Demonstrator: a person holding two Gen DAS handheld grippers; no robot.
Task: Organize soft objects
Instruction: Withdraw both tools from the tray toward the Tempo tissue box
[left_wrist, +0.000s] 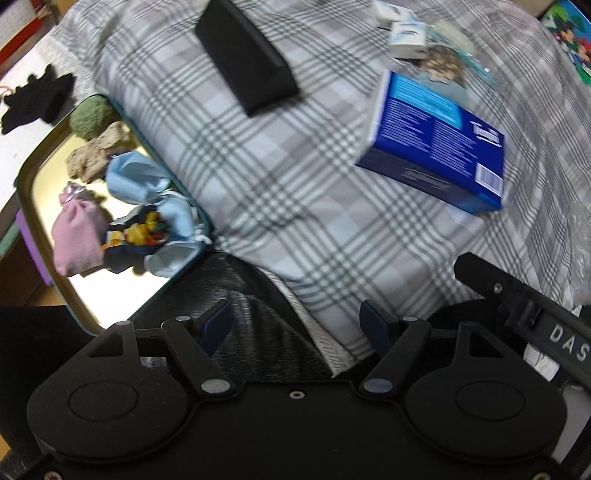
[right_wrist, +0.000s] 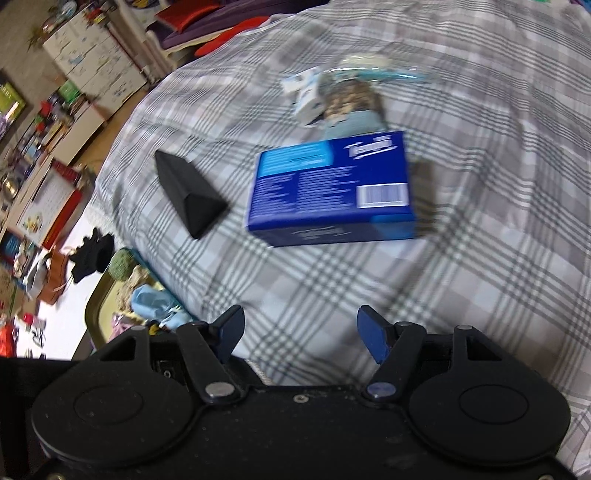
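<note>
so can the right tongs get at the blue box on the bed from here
Probably yes: the right tongs are open and empty, and only bare plaid bedcover lies between them and the blue box.

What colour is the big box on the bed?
The box is dark blue with a lighter blue panel and white writing. It shows best in the right wrist view.

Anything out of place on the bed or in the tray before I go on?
Yes. The tray holds only soft pouches, but the plaid bedcover carries hard things: a blue box lying flat and askew, and a black wedge-shaped case. A clear bag lies crumpled behind the box. Nothing looks spilled.
</note>
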